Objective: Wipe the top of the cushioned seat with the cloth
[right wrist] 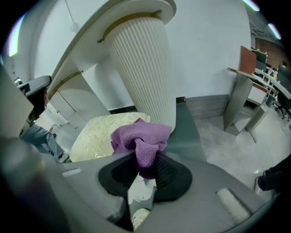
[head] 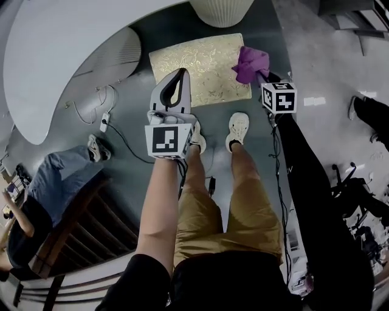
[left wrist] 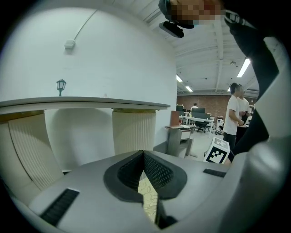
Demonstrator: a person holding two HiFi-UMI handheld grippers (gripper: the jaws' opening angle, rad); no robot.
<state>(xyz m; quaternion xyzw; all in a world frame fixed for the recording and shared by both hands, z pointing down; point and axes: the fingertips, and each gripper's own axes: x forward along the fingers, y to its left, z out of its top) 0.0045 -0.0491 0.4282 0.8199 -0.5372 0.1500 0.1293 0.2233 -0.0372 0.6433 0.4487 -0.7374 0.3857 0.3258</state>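
Two grippers are hanging over a gold patterned cushioned seat (head: 206,64) in the head view. On the left, the left gripper (head: 181,73) is pointing at the near left part of the seat. Its jaws are pressing together at the tips and are holding nothing. In the left gripper view, a bit of the gold seat (left wrist: 148,195) is showing through the small gap lower down between the jaws of the left gripper (left wrist: 143,154).

In the middle, the person's two shoes (head: 238,129) are standing just beside the near edge of the seat. A white ribbed pillar (head: 222,11) is standing right behind the seat.

On the right, the right gripper (head: 261,76) is pinching a purple cloth (head: 250,62). Its jaws are closing on one fold, and the rest is bunching up past the tips. The cloth is sitting over the right edge of the seat, by the far corner. Whether it is touching the seat is hard to tell.
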